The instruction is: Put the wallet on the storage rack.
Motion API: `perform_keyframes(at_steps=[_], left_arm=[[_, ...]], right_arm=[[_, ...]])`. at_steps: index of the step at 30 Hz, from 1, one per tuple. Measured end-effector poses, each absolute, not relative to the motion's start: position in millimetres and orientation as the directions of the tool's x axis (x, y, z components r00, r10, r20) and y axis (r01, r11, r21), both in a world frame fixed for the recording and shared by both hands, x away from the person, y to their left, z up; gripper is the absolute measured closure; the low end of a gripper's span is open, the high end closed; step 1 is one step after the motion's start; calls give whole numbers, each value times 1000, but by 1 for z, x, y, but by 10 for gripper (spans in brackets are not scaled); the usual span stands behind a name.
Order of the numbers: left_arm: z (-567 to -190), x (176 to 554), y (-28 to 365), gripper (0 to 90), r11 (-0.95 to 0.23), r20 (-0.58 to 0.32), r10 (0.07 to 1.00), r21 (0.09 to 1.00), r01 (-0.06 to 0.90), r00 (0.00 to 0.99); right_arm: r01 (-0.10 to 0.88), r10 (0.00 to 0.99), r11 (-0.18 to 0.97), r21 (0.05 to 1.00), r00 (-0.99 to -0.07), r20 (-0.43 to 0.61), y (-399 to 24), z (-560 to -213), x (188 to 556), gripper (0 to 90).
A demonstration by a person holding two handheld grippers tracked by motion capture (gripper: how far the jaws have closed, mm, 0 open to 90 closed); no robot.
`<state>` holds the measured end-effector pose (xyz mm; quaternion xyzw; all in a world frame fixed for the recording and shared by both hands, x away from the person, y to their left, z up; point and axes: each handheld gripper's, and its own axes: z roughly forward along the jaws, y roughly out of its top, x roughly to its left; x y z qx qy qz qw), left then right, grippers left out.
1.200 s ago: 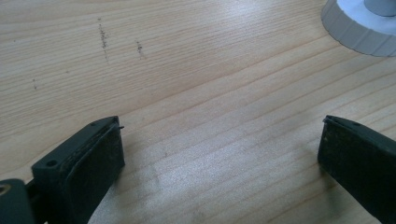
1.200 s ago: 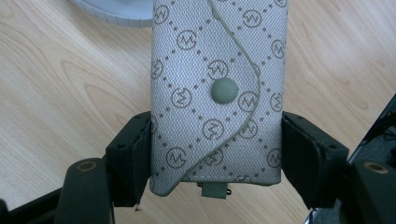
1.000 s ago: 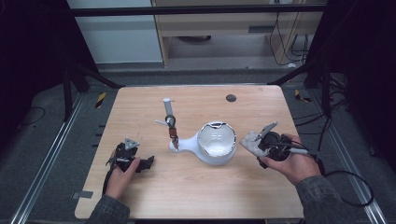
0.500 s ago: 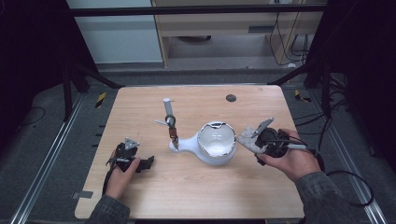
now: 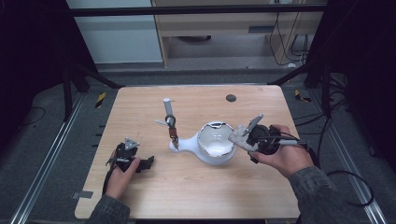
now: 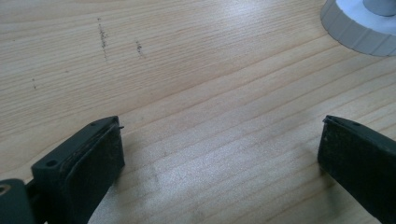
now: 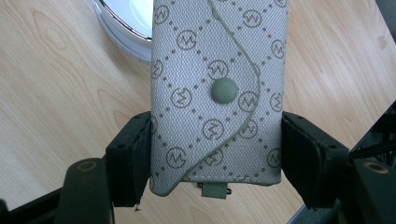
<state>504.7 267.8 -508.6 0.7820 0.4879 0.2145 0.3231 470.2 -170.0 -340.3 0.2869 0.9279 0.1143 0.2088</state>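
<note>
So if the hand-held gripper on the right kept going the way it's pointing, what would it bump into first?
Probably the white bowl. The right hand-held gripper points left across the table, clamping a grey patterned pouch, and the pouch's far end already reaches the bowl's rim. It may be raised slightly, so it could pass over the rim.

Key case [image 7: 217, 93]: pale grey, dotted diamond grid with monogram circles, grey-green snap. Bowl [image 5: 215, 145]: white. Worktop [image 5: 261, 186]: light wood grain. Jaws: black.
</note>
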Motion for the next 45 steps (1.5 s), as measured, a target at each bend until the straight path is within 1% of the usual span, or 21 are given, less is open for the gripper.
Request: perform_keyframes(at_steps=[14,23,45], left_arm=[[-508,505,268,0,-318,23,901,714,624,433],[-508,505,268,0,-318,23,901,714,624,434],[-509,505,268,0,-318,21,900,714,624,435]], right_arm=[[457,542,836,302,-774,-327,-155,-338,475,308],[437,509,857,271,-799,-319,-136,-345,484,308],[440,482,875,202,-831,-278,-104,-364,499,308]])
